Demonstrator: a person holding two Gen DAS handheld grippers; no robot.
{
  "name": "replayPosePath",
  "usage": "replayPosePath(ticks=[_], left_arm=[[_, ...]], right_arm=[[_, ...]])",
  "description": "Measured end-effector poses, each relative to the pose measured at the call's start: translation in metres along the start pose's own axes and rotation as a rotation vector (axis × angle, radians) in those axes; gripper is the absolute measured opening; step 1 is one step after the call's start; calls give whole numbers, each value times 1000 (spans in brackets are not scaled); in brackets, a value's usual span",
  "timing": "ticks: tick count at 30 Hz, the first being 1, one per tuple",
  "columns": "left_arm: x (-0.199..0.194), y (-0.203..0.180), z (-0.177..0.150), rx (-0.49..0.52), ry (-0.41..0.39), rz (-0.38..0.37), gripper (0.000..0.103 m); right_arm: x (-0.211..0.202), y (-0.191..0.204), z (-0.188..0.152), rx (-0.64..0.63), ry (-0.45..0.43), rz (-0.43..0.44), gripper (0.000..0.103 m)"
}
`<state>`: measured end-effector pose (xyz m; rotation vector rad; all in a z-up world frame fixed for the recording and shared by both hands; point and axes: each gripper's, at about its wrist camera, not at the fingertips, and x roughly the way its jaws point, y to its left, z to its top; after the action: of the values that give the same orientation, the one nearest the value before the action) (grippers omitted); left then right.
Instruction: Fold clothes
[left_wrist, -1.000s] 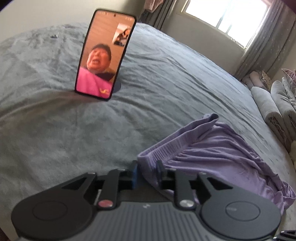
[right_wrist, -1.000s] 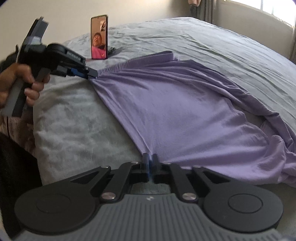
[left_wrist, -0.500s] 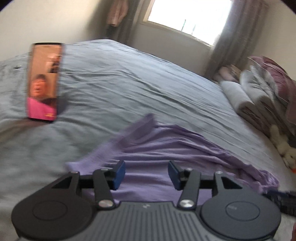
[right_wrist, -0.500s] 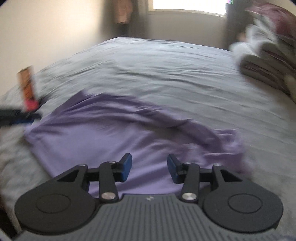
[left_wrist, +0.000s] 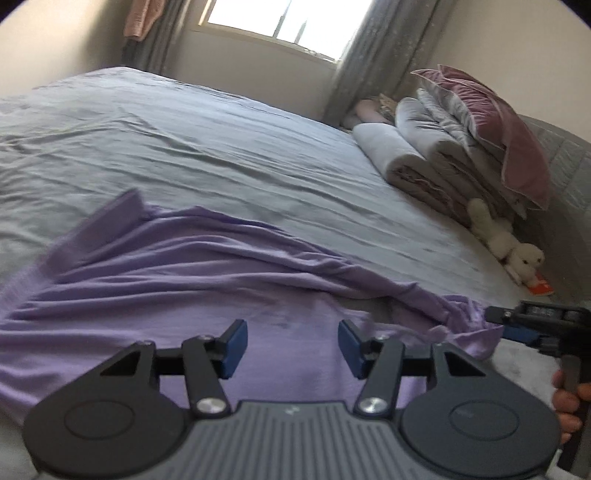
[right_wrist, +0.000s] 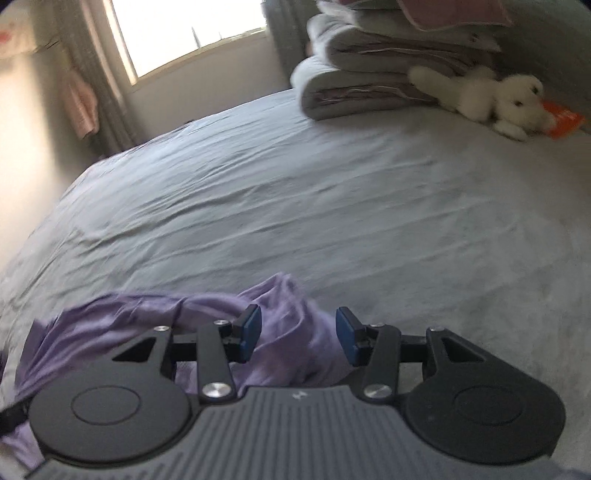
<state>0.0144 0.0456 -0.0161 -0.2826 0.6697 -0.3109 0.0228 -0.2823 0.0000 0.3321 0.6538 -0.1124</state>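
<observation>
You have two grippers, both released: the left gripper (left_wrist: 291, 341) and right gripper (right_wrist: 298, 334) hang with jaws apart over one purple garment (left_wrist: 155, 291), which lies rumpled on the grey bed (left_wrist: 221, 155). One plush toy (right_wrist: 495, 99) lies by the bedding stack (left_wrist: 443, 147).

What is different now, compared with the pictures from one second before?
Both grippers have let go of the purple garment. A second ago each pinched an edge and held it stretched; now the left gripper and right gripper stand with open jaws above the cloth, which lies slack and wrinkled. Both views have swung toward the window side, so the phone is out of sight. The garment remains on the grey bed.
</observation>
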Motion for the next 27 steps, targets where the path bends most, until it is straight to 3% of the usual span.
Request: replayPosePath(ticks=[7, 10, 11, 12, 16, 27], left_arm=[[21, -22, -5, 29, 30, -60, 56], [28, -28, -8, 54, 45, -66, 56], [31, -29, -9, 60, 51, -64, 56], [33, -29, -10, 64, 57, -63, 56], [40, -29, -10, 63, 76, -58, 56], [41, -28, -11, 82, 87, -38, 56]], right_arm=[[14, -3, 5, 10, -5, 10, 47], [17, -2, 6, 1, -2, 28, 26], [17, -3, 7, -1, -3, 29, 13], [17, -3, 7, -3, -4, 30, 8], [11, -3, 12, -13, -28, 31, 5], [-47, -9, 29, -24, -202, -16, 5]])
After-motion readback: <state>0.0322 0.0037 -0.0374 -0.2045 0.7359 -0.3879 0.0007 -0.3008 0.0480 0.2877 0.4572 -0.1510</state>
